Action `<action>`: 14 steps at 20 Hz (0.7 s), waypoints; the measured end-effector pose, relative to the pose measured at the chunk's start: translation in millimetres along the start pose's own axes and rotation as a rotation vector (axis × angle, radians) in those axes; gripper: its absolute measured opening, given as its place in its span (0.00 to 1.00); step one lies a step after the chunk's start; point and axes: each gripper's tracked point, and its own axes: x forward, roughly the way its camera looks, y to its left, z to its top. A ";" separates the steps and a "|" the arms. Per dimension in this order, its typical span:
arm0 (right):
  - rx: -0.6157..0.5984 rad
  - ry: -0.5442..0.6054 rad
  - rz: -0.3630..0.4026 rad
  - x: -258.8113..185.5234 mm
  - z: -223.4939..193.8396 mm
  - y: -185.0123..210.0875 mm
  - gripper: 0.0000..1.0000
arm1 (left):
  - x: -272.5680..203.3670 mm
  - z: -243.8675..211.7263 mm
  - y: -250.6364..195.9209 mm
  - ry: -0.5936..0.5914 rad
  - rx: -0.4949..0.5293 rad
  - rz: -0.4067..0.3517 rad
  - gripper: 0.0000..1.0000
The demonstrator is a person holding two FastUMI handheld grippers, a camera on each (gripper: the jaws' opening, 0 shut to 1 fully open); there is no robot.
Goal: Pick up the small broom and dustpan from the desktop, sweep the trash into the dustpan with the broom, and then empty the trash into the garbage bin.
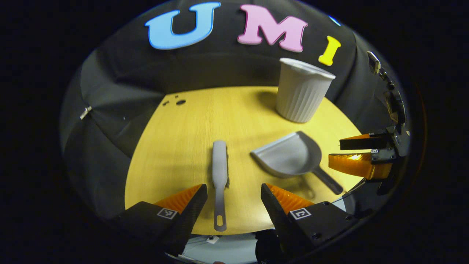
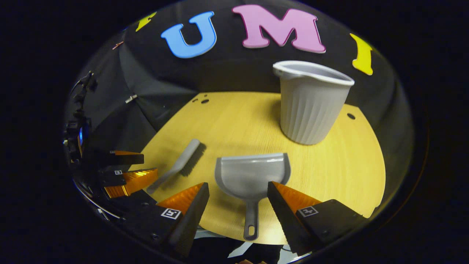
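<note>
Grippers both spread wide, holding nothing: my left gripper point(image 1: 233, 190) straddles the small grey plastic broom point(image 1: 220, 176), my right gripper point(image 2: 238, 190) straddles the grey plastic dustpan point(image 2: 253, 176). Both lie flat on the yellow wooden desktop point(image 2: 348, 165), ribbed white garbage bin point(image 2: 311, 106) upright behind the dustpan.

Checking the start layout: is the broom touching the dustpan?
Apart. In the left gripper view, bare desktop shows between the broom and the dustpan; the right gripper view shows the same gap.
</note>
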 end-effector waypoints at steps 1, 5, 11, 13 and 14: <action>-0.001 -0.050 -0.002 -9.2 11.9 0.9 0.99 | -11.7 12.5 -1.9 -0.060 0.004 0.003 0.95; -0.038 -0.272 -0.044 -51.9 57.3 -1.7 0.99 | -78.9 68.1 -17.2 -0.350 0.044 0.036 0.95; -0.092 -0.460 -0.131 -111.0 73.8 -4.7 0.99 | -139.4 95.1 -45.6 -0.577 0.064 0.031 0.95; -0.079 -0.492 -0.147 -124.7 75.1 -5.2 0.99 | -158.9 101.5 -50.3 -0.645 0.055 0.042 0.95; -0.072 -0.504 -0.154 -129.9 76.4 -6.3 0.99 | -163.0 100.1 -53.7 -0.662 0.053 0.044 0.96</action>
